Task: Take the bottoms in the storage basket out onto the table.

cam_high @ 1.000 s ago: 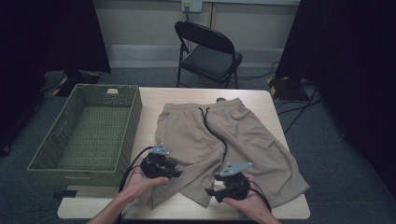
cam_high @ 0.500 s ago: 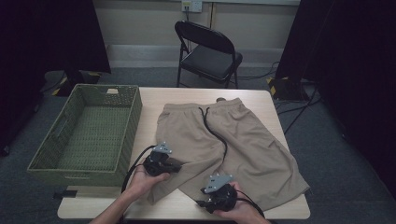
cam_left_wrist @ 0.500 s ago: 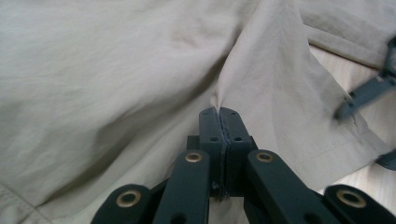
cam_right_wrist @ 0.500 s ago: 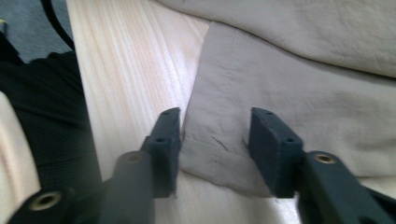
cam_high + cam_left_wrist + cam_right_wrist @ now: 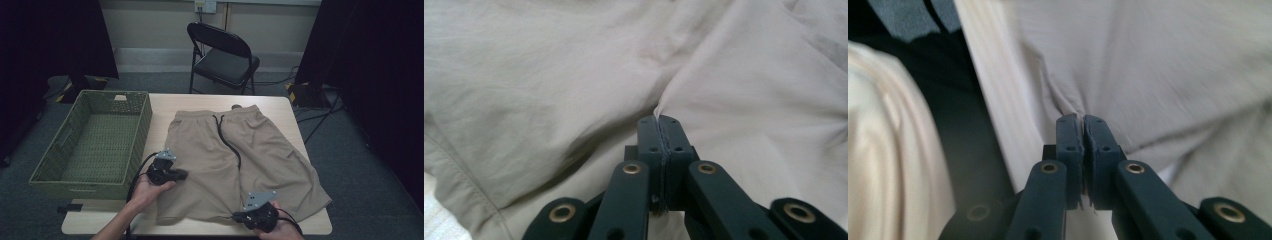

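Note:
Beige shorts (image 5: 240, 150) with a dark drawstring (image 5: 227, 140) lie flat on the wooden table (image 5: 200, 102). My left gripper (image 5: 183, 174) rests at the outer edge of the left leg. In the left gripper view its jaws are pressed together on a pinched ridge of the shorts' fabric (image 5: 659, 112). My right gripper (image 5: 237, 217) sits at the hem near the table's front edge. Its jaws have just been closing and now meet on a fold of the cloth (image 5: 1073, 107).
A green woven basket (image 5: 142, 130) stands on the table's left side, close to my left hand. A black folding chair (image 5: 225, 55) stands behind the table. The front edge of the table (image 5: 200, 232) runs just below my right gripper.
My right gripper has moved toward the table's front edge, down to the hem of the shorts. The left gripper has stayed in place on the left leg.

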A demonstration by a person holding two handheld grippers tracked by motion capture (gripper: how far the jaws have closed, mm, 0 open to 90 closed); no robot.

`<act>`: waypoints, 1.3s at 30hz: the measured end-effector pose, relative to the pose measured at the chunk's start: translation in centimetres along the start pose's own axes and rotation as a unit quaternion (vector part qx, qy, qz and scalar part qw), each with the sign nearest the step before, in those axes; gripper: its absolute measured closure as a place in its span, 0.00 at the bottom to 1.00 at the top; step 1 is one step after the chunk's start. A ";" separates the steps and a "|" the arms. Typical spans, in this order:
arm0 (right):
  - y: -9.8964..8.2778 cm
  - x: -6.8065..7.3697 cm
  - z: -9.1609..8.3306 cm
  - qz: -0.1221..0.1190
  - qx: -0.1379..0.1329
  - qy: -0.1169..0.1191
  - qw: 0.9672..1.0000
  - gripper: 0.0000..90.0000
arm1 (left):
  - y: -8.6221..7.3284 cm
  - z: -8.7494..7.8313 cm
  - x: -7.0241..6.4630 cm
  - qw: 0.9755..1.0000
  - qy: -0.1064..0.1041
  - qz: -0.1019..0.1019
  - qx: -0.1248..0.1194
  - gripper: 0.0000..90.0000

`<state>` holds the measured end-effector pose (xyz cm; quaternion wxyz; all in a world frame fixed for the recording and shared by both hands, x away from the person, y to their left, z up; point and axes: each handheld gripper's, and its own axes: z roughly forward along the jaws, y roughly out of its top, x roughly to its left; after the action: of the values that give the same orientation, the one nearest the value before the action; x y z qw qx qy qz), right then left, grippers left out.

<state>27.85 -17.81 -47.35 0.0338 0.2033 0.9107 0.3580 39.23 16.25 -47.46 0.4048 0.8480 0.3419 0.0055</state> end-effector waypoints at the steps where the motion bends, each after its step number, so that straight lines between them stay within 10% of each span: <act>1: -0.4 0.0 -0.4 0.006 0.003 0.003 1.000 0.95 | -0.1 0.1 -0.1 1.000 0.000 0.003 0.002 0.96; 7: -1.0 0.5 -1.2 0.006 0.000 0.026 1.000 0.85 | 0.3 -0.1 -0.3 1.000 -0.007 -0.008 -0.025 0.73; 10: 0.6 -0.3 -1.2 0.009 -0.034 0.019 0.999 0.75 | 0.1 1.6 -0.4 1.000 0.024 -0.002 0.016 0.68; 15: 2.8 -3.3 -1.3 0.036 -0.083 -0.029 0.995 0.66 | -0.2 1.8 -0.9 0.998 0.048 0.018 0.037 0.63; 17: 3.9 -6.5 -0.9 0.063 -0.092 -0.075 0.991 0.58 | -0.6 1.3 -0.9 0.997 0.069 0.024 0.038 0.59; 25: 3.1 -14.1 0.6 0.135 -0.047 -0.182 0.973 0.39 | -1.3 0.4 -0.2 0.989 0.135 0.039 0.044 0.49; 31: 0.0 -15.1 0.3 0.139 0.008 -0.222 0.965 0.35 | -1.4 0.4 0.2 0.989 0.137 0.038 0.037 0.46; 39: -1.9 -13.4 -0.8 0.159 -0.005 -0.197 0.967 0.34 | -1.2 0.6 0.6 0.992 0.119 0.013 0.027 0.36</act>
<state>39.33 -24.88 -49.16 0.1565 0.4116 0.8404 0.3159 39.15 16.69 -48.82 0.3383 0.8563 0.3765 0.1028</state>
